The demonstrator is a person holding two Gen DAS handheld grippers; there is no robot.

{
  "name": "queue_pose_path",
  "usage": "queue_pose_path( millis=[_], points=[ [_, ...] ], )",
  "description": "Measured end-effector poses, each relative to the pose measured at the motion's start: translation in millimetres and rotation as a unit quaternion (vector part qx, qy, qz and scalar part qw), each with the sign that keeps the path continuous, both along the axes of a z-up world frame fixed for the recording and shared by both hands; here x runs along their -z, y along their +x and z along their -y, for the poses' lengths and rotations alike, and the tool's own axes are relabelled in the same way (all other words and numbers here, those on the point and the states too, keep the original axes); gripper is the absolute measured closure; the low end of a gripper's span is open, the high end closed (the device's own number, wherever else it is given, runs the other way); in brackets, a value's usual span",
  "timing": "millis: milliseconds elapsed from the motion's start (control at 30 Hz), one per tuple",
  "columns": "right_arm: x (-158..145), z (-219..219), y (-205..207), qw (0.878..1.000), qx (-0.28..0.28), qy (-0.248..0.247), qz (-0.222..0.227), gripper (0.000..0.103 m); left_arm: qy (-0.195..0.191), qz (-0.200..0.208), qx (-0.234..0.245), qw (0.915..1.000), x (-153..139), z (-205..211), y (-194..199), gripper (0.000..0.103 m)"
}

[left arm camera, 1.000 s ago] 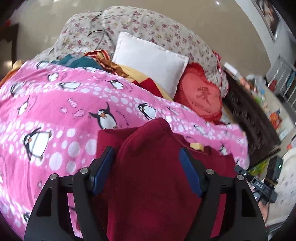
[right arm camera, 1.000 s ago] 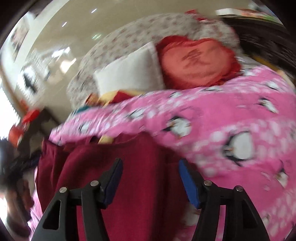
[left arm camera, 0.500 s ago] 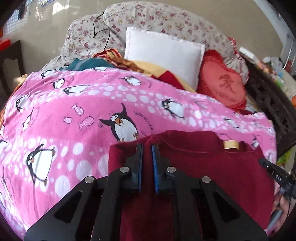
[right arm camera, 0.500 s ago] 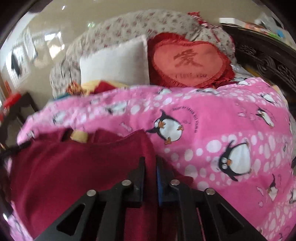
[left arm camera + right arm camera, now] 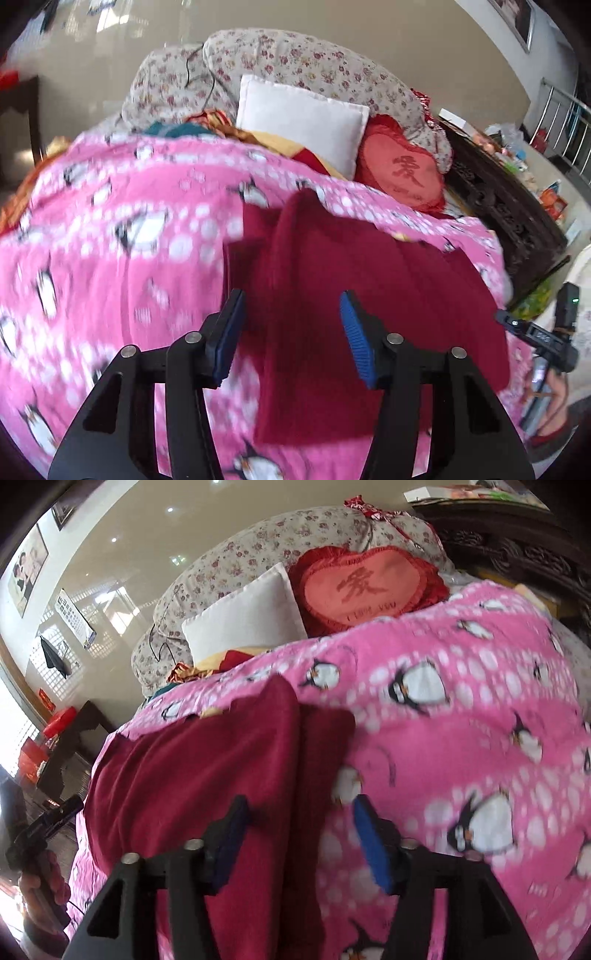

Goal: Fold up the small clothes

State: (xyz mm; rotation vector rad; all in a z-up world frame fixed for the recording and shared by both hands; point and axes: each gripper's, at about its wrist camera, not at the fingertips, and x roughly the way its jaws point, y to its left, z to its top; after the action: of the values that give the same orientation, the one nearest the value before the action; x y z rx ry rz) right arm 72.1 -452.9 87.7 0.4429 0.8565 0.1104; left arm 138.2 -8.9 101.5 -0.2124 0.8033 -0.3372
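Release on both sides: half a second ago left gripper [image 5: 291, 334] and right gripper [image 5: 299, 838] pinched the maroon garment [image 5: 369, 295]; now jaws are opening, nothing clamped. Garment lies on the penguin blanket [image 5: 110, 240], flap toward 12 o'clock. Fold probably set; frames blurred.

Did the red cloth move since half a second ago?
Yes. The red cloth now has a flap folded over toward the white pillow.

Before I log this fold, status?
Left gripper and right gripper jaws opening, nothing pinched. Maroon garment folded on penguin blanket. No obstruction.
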Motion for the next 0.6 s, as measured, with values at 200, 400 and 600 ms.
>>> queue_pose_path(
  millis=[200, 400, 600],
  points=[
    [12.2, 6.7, -9.0, 1.000, 0.014, 0.027, -0.008, 0.032, 0.005, -0.020, -0.009, 0.9998, 25.4, -6.8, -12.4, 0.044],
    [-5.1, -4.3, -14.2, 1.000, 0.011, 0.004, 0.010, 0.032, 0.008, -0.008, -0.021, 0.9997, 24.7, -8.4, -17.0, 0.044],
    [-1.0, -2.7, -11.7, 1.000, 0.015, -0.004, -0.002, 0.032, 0.027, 0.004, -0.028, 0.9992, 25.5, 0.4, -18.3, 0.044]
  ],
)
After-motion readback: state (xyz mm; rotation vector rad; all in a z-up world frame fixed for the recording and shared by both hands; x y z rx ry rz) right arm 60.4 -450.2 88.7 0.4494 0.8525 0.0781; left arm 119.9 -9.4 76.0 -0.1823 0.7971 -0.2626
